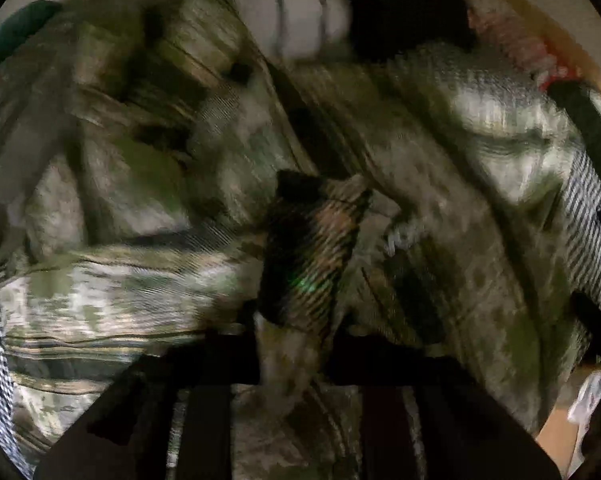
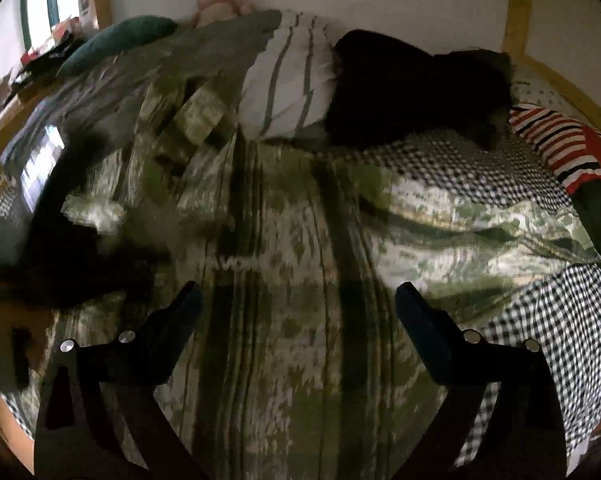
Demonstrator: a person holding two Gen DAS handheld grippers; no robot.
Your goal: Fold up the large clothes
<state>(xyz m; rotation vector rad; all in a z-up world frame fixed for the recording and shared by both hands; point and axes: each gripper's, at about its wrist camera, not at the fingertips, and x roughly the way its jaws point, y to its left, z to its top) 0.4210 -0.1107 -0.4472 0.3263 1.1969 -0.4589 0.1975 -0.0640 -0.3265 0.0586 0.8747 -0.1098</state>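
Note:
A large green-and-cream patterned garment (image 2: 284,272) with dark stripes lies spread over a bed. My right gripper (image 2: 298,300) is open and empty just above it, fingers wide apart. In the blurred left wrist view the same garment (image 1: 440,184) fills the frame. My left gripper (image 1: 296,360) is shut on a bunched fold of the garment (image 1: 288,356) that rises between its dark fingers. The left gripper also shows as a dark blur at the left of the right wrist view (image 2: 72,248).
A black-and-white checked sheet (image 2: 540,320) covers the bed. A striped white pillow (image 2: 288,80), a black garment (image 2: 412,92), a red striped cloth (image 2: 560,140) and a dark green cushion (image 2: 116,40) lie at the head. A wooden bed frame (image 2: 518,8) meets the white wall.

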